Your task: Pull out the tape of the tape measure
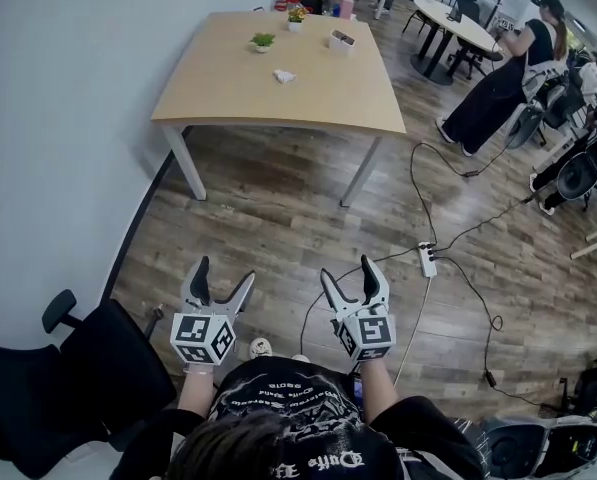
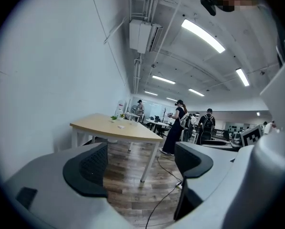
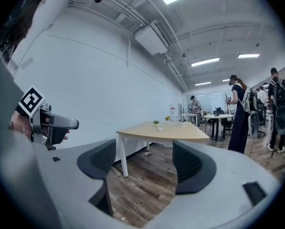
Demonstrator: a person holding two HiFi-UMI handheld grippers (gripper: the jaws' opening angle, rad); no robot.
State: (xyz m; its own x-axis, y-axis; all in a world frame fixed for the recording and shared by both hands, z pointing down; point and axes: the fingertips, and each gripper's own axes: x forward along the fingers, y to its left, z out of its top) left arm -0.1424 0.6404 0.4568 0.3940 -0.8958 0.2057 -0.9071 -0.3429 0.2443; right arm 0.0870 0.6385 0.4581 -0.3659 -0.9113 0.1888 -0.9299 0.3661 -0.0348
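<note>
The right gripper [image 3: 144, 162], fingers [image 3: 101, 162] apart and empty, faces a wooden table [image 3: 163, 131].

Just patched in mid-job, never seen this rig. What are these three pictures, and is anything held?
No robot: a person holds a two-jaw gripper in each hand. The head view looks down on the left gripper and right gripper above a wooden floor. The other two views ride on the grippers, looking out between their jaws. Both are open, nothing between them. The table ahead carries a small plant and small items; I cannot make out a tape measure.
</note>
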